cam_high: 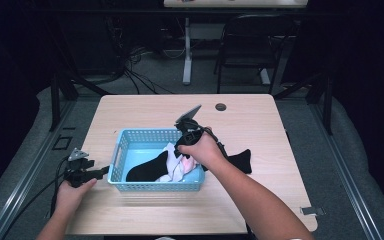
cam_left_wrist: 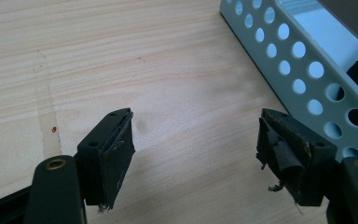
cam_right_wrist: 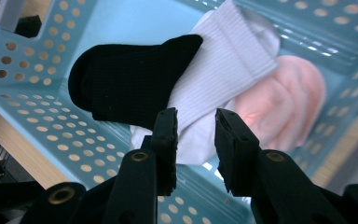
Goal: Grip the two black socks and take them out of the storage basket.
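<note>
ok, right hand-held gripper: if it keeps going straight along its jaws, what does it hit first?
Most likely the white sock in the blue basket. The right hand-held gripper points down into the basket, jaws slightly parted with nothing between them, the white sock right ahead, the black sock just left. Depth is unclear.

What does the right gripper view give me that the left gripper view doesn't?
Right gripper view alone: a black sock lying over a white sock, a pink sock beside them, and the right gripper above them, jaws a little apart. Left gripper view alone: bare table and the left gripper, jaws wide apart, holding nothing. Both share the blue basket, seen from inside in the first, from outside in the second.
</note>
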